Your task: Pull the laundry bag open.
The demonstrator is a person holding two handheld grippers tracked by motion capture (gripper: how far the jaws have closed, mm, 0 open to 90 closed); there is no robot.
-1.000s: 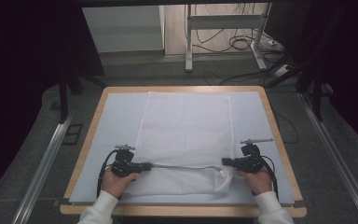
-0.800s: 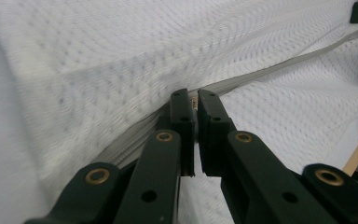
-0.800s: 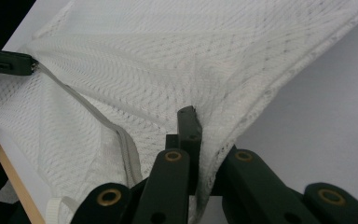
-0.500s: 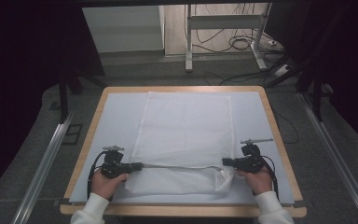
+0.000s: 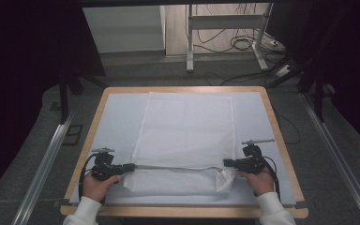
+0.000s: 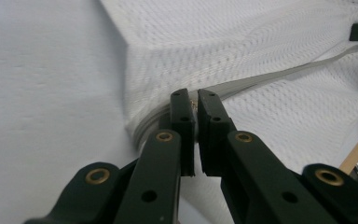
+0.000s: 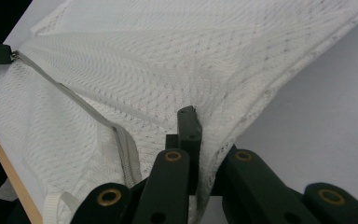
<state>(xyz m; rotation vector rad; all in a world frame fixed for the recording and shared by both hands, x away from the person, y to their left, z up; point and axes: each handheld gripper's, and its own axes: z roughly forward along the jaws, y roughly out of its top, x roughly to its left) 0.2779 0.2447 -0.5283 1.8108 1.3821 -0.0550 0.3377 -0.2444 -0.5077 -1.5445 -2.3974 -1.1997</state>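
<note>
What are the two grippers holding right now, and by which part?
Both hold the mesh bag: left gripper on its zipper pull, right gripper on the near right corner.

Both forearms reach in from the near edge, well apart. The left gripper [image 5: 130, 166] points right and the right gripper [image 5: 227, 163] points left, facing each other. Each has its jaws closed, seemingly pinching fabric.

A wood-rimmed table [image 5: 272, 117] carries a white mesh bag [image 5: 185, 136], apparently zippered.
</note>
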